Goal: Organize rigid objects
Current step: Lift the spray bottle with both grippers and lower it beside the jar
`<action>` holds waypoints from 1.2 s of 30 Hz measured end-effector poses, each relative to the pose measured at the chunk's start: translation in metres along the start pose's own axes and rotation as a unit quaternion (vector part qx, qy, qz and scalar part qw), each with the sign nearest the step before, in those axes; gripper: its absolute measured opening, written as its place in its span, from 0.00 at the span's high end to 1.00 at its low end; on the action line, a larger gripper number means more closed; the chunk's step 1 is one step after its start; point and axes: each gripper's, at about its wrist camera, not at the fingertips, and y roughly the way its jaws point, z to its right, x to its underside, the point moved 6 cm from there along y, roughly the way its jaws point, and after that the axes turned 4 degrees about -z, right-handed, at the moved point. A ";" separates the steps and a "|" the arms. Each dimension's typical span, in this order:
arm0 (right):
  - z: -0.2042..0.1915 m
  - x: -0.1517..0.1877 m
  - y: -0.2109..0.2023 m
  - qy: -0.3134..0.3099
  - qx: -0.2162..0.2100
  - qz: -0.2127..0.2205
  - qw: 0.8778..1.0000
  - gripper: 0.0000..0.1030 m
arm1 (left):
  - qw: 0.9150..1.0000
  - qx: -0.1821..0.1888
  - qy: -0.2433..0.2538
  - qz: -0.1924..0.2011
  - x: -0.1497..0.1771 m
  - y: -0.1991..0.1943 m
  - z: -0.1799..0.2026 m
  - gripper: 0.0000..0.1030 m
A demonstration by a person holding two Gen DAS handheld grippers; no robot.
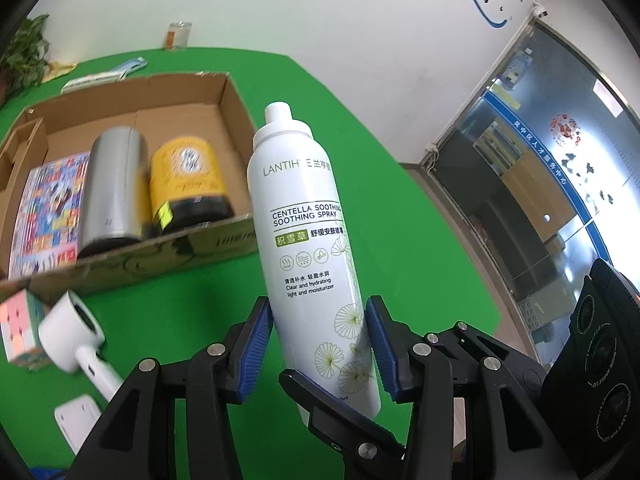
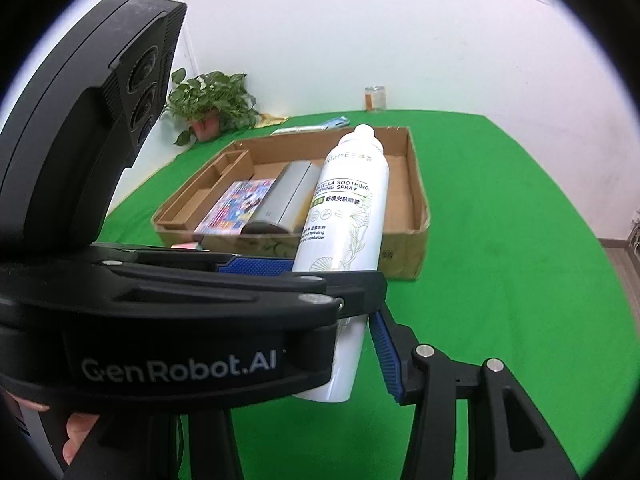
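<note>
A white spray bottle (image 1: pixel 308 216) with green print is held upright, a little tilted, above the green table (image 1: pixel 400 240). My left gripper (image 1: pixel 318 312) is shut on its lower half, both blue pads pressing its sides. One of my right gripper's fingers (image 1: pixel 336 412) crosses the bottle's base. In the right wrist view the bottle (image 2: pixel 348 200) rises in front of the cardboard box (image 2: pixel 416 208). My right gripper (image 2: pixel 348 332) is shut on its bottom part; its left finger is hidden behind my left gripper (image 2: pixel 336 276).
The open box (image 1: pixel 224 240) holds a silver flask (image 1: pixel 114 188), a yellow jar (image 1: pixel 188 180) and a colourful flat pack (image 1: pixel 48 216). In front of it lie a pastel cube (image 1: pixel 20 328) and a white handheld device (image 1: pixel 72 332). A potted plant (image 2: pixel 212 100) and a glass jar (image 2: pixel 375 98) stand by the wall.
</note>
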 end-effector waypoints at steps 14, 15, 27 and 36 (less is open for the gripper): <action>0.013 -0.086 0.017 -0.047 0.006 -0.005 0.999 0.55 | 1.000 -0.004 -0.005 0.018 -0.102 0.000 0.004 0.56; 0.015 -0.094 0.022 -0.049 0.002 -0.013 0.999 0.55 | 1.000 -0.007 -0.006 0.016 -0.112 0.001 0.000 0.56; 0.037 -0.132 0.087 -0.031 -0.037 -0.085 0.995 0.55 | 0.998 0.003 -0.051 -0.042 -0.175 0.058 -0.055 0.56; 0.060 -0.113 0.132 -0.007 -0.040 -0.138 0.990 0.55 | 0.992 0.000 -0.077 -0.099 -0.173 0.127 -0.087 0.57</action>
